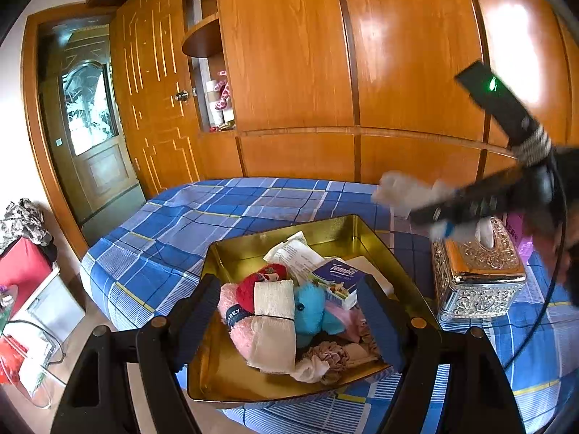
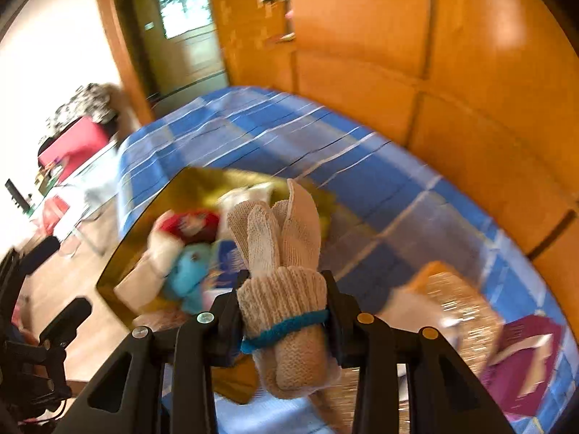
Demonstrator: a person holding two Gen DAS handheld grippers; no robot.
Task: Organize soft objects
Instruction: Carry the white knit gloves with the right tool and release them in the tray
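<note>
A gold metal tray [image 1: 231, 379] sits on the blue plaid bed and holds soft things: a pink towel roll [image 1: 237, 320], a cream bandage roll [image 1: 273, 325], a blue plush toy [image 1: 307, 311], a red plush [image 1: 262, 282], a Tempo tissue pack [image 1: 336, 282] and scrunchies [image 1: 333, 356]. My left gripper [image 1: 289, 322] is open and empty, its fingers either side of the tray's contents. My right gripper [image 2: 284, 313] is shut on a rolled pair of beige knit gloves [image 2: 282, 260] with a blue band, held above the bed right of the tray [image 2: 144, 217]. The right gripper shows blurred in the left wrist view [image 1: 470, 206].
An ornate silver tissue box [image 1: 477, 275] stands on the bed right of the tray, a purple box [image 2: 524, 354] beyond it. Wooden wardrobe panels [image 1: 325, 72] rise behind the bed. A door is at far left; red and white clutter [image 1: 25, 271] lies on the floor left.
</note>
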